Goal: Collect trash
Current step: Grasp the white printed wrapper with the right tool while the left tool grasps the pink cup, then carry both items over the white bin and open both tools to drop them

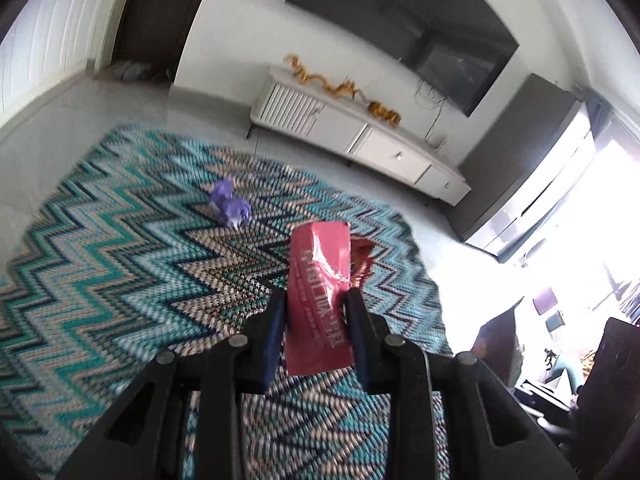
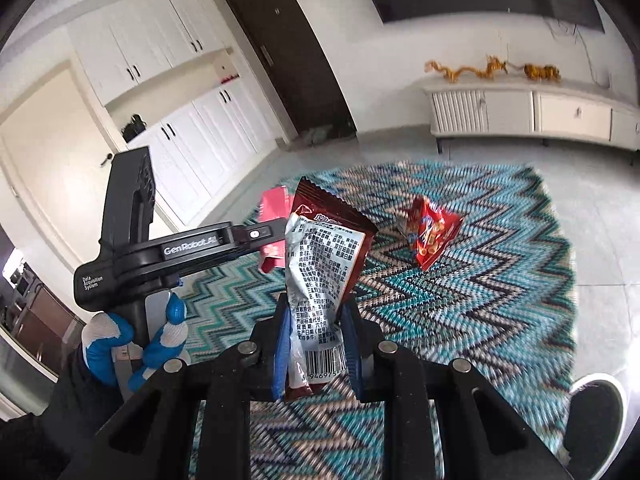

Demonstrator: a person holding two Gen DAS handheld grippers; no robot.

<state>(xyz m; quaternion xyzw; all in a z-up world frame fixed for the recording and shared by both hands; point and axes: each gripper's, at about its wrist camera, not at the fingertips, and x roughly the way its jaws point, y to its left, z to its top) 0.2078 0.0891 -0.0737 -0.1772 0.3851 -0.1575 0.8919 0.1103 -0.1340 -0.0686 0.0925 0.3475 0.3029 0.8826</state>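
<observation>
blur smears the rug (image 1: 120, 240); each hand-held gripper pinches a wrapper (pink wrapper (image 1: 318, 300) left, brown wrapper (image 2: 324, 276) right).

**Home living room**

Wall-mounted TV (image 1: 404, 20) above a long white media console (image 1: 360, 136) carrying gold dragon ornaments (image 2: 492, 70). Zigzag teal rug (image 1: 120, 260) on pale tiled floor (image 2: 400, 144). White built-in cabinets (image 2: 192, 92) beside a dark door (image 2: 288, 52). Bright window or glass door at right edge, probably; overexposed. Domestic furnishing throughout, clearly residential.
</observation>
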